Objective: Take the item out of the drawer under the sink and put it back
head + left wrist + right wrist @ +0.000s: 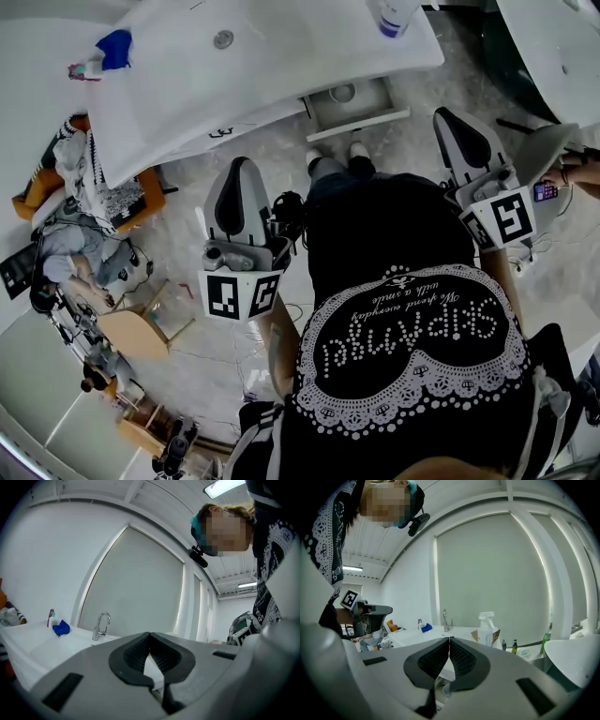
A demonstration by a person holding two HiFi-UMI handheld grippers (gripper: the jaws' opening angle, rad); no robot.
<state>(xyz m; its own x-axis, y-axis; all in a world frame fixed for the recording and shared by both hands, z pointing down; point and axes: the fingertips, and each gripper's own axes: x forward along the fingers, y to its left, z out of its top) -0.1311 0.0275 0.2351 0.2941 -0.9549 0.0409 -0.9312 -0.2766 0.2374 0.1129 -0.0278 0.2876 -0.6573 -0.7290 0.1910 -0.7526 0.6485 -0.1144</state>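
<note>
The left gripper (240, 178) and the right gripper (457, 127) are held apart, one at either side of the person (403, 309), both pointing forward and roughly level. Each pair of jaws is closed tip to tip, with nothing between them.

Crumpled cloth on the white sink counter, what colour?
Blue. The crumpled cloth shows best in the head view.

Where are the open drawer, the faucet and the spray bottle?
open drawer (361, 125): head view, its front panel.
faucet (98, 631): left gripper view, its upright stem.
spray bottle (488, 635): right gripper view, its body.
</note>
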